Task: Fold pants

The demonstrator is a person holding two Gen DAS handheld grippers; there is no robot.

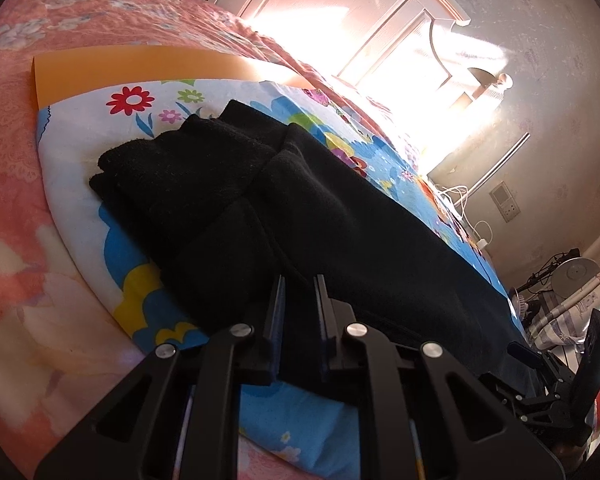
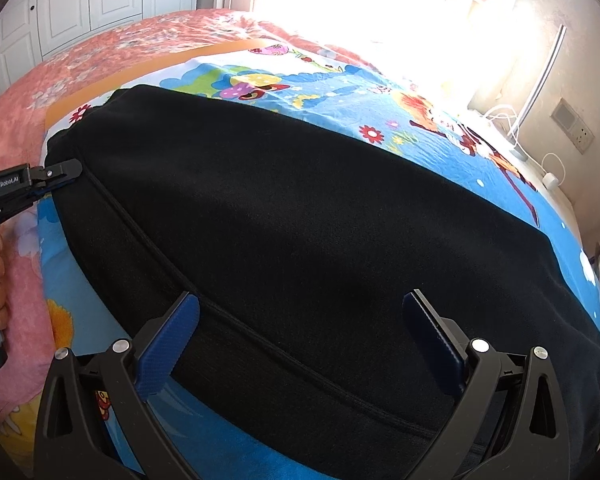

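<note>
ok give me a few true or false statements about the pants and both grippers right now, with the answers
1. The pants are black. True.
2. The right gripper has its fingers spread wide over the pants. True.
3. The pants lie on a bare wooden floor. False: they lie on a cartoon-print sheet on a bed.
4. The left gripper has its fingers spread as wide as the right one's. False: they stand close together at the edge of the pants, black cloth in the narrow gap between them.
5. The pants are hanging from a hook. False: they lie spread on the sheet.
</note>
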